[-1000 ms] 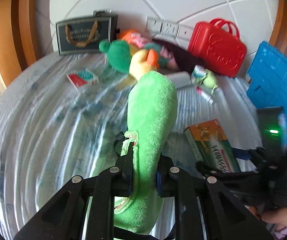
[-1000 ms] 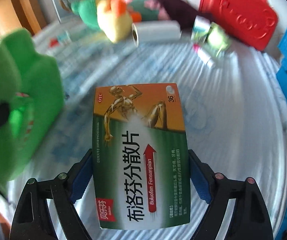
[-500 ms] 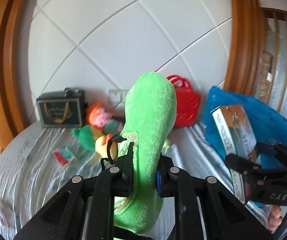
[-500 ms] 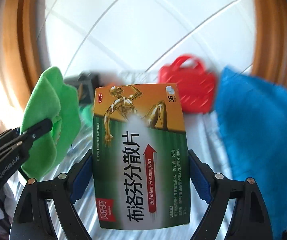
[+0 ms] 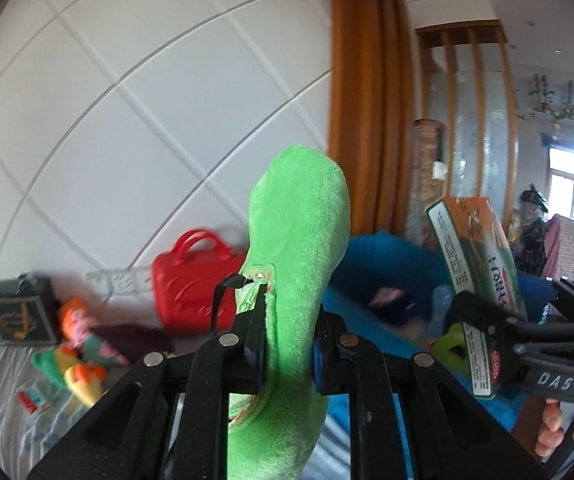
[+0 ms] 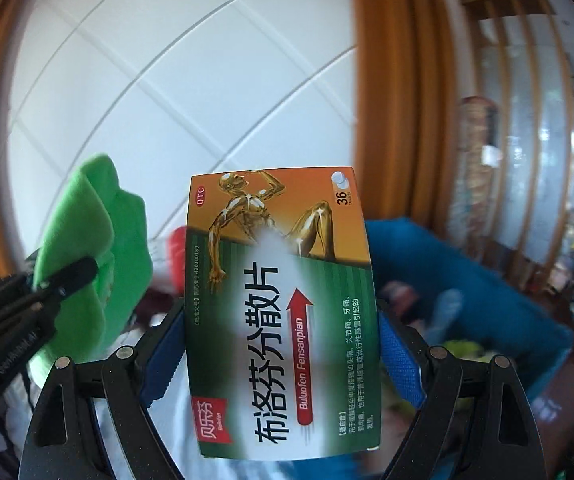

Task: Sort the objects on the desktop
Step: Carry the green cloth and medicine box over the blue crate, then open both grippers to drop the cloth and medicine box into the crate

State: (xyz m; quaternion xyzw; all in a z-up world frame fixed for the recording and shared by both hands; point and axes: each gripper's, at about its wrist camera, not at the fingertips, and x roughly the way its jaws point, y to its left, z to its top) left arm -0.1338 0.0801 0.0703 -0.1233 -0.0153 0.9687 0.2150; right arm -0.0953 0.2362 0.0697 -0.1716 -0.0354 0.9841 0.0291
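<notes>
Left gripper (image 5: pixel 287 344): clamped on the green plush toy (image 5: pixel 299 240), pads pinching its middle; toy held upright above the table.
Right gripper (image 6: pixel 283 344): jaws wide, pressed on both long edges of the medicine box (image 6: pixel 283 312).
Plush toy: soft, light, compressible; likely sags, so grip mid-body.
Medicine box: light, stiff cardboard, crushable; hold by the edges.
Blue bin (image 5: pixel 387 280): just beyond both items, the probable drop point.
</notes>
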